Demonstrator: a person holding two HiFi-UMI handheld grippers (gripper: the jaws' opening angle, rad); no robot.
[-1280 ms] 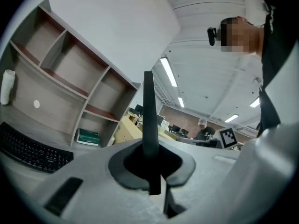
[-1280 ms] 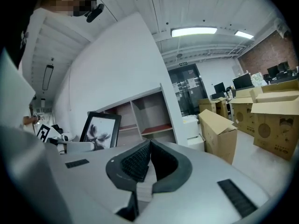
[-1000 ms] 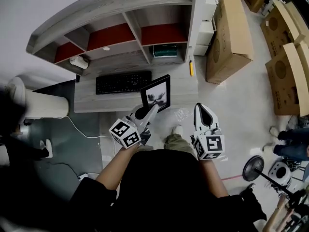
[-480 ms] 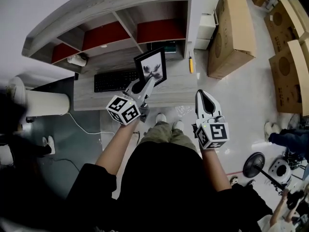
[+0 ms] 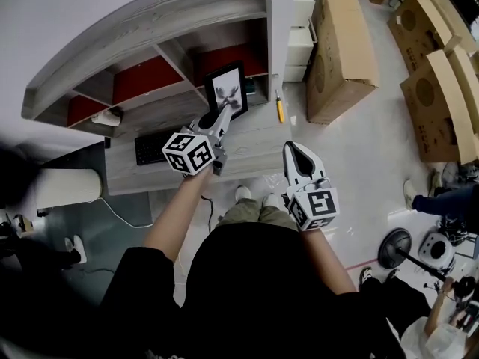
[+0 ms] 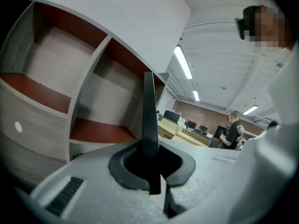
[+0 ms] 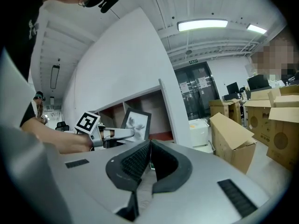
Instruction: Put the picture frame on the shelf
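Note:
The black picture frame (image 5: 227, 90) holds a grey print and stands upright in front of the right red-backed compartment of the grey shelf unit (image 5: 142, 22). My left gripper (image 5: 219, 118) is shut on the frame's lower edge. In the left gripper view the frame (image 6: 148, 111) shows edge-on as a thin black bar between the jaws of the left gripper (image 6: 150, 160), with a red shelf floor (image 6: 100, 132) just left of it. My right gripper (image 5: 297, 152) hangs over the floor by the desk's front, shut and empty. In its own view the right gripper (image 7: 148, 155) looks toward the frame (image 7: 135, 124).
A black keyboard (image 5: 148, 148) lies on the grey desk (image 5: 254, 137), and a yellow-handled screwdriver (image 5: 279, 109) lies near its right end. White drawers (image 5: 299, 17) and cardboard boxes (image 5: 340, 47) stand to the right. A white bin (image 5: 60, 187) stands at the left.
My left gripper has carried the frame up from the desk's front edge and forward to the right shelf compartment. The right gripper has drifted slightly left and stays shut.

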